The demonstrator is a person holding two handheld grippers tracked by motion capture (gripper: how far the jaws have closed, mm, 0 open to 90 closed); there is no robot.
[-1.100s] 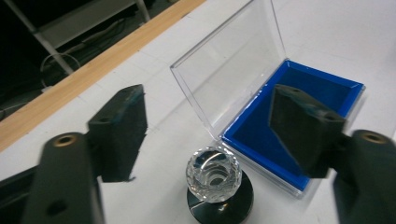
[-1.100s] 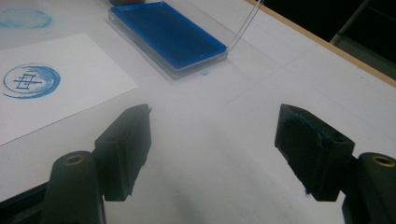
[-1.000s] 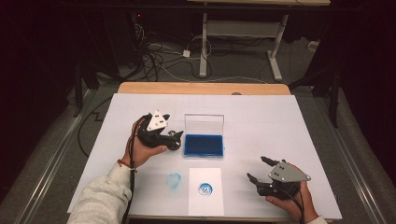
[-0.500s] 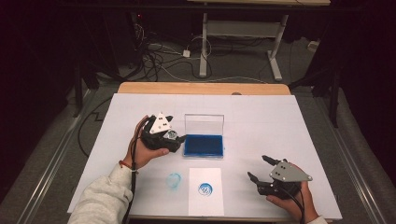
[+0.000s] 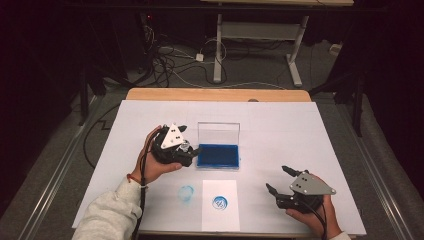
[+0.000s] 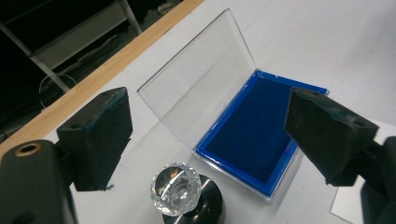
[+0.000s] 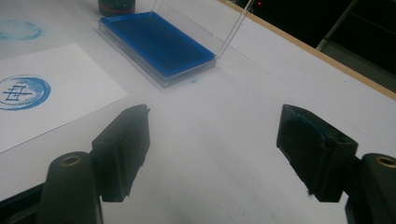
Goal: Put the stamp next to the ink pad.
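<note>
A stamp with a faceted crystal knob point(image 6: 176, 189) stands upright on its dark base, just left of an open ink pad case point(image 5: 218, 155). The case's clear lid point(image 6: 196, 88) stands up over the blue pad point(image 6: 247, 135). My left gripper point(image 5: 189, 142) hovers over the stamp. Its jaws have just been opening and stand wide on either side, touching nothing point(image 6: 210, 135). Near the front right, my right gripper point(image 5: 278, 179) is open. Its jaws have also just been opening, with only bare table between them point(image 7: 217, 140).
A white card point(image 5: 220, 220) with a round blue stamped mark point(image 7: 24, 92) lies in front of the ink pad. A faint blue ring smear point(image 5: 186, 192) marks the table left of it. The wooden back edge point(image 5: 215, 94) borders the white surface.
The left gripper has turned a little in the hand and edged right toward the ink pad. The right hand has kept still.
</note>
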